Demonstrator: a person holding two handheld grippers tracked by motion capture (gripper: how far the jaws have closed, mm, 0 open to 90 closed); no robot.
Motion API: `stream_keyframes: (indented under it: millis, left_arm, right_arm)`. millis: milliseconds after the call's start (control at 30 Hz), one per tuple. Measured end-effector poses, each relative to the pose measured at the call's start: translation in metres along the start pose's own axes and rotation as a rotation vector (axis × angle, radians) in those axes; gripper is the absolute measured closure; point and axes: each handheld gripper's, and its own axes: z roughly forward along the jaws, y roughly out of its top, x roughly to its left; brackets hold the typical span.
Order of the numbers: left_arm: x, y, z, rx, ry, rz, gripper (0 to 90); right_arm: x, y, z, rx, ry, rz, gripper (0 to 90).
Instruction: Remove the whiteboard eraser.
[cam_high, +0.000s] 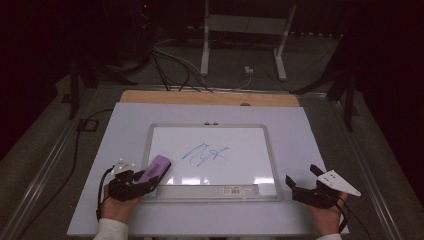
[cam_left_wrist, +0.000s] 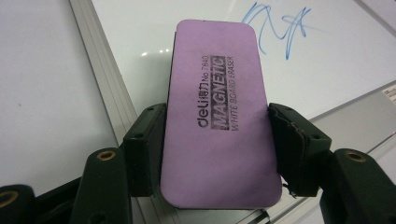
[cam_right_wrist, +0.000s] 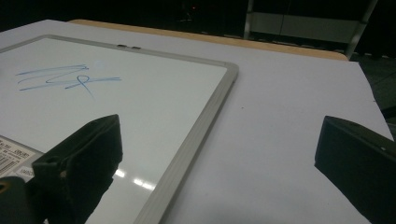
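A whiteboard (cam_high: 250, 145) with a silver frame lies in the middle of the table, with a blue scribble (cam_high: 204, 153) near its centre. My left gripper (cam_high: 145, 181) is shut on a purple magnetic whiteboard eraser (cam_high: 154, 168), which sits over the board's near left corner. In the left gripper view the eraser (cam_left_wrist: 217, 112) is clamped between both jaws, printed side up, with the blue scribble (cam_left_wrist: 280, 29) beyond it. My right gripper (cam_high: 298, 189) stands open just off the board's near right corner, nothing between its jaws. The right gripper view shows the whiteboard frame (cam_right_wrist: 205, 116) and the blue scribble (cam_right_wrist: 65, 77).
A white sheet (cam_high: 310, 145) covers the table, with a wooden edge (cam_high: 210, 98) at the far side. A barcode label (cam_high: 239, 189) sits on the board's near frame. Cables (cam_high: 170, 65) and a white stand (cam_high: 245, 40) lie on the floor beyond the table.
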Motion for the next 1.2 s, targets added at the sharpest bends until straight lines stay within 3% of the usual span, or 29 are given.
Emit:
stream_keyframes:
  millis: [733, 1200]
  left_arm:
    - [0.003, 0.029, -0.016, -0.122, 0.026, 0.052, 41.6]
    - [0.001, 0.044, -0.005, -0.145, 0.035, 0.094, 41.7]
  right_arm:
    - [-0.001, 0.000, -0.001, -0.007, -0.005, -0.001, 1.2]
    - [-0.002, 0.000, -0.001, -0.010, -0.010, 0.001, 1.3]
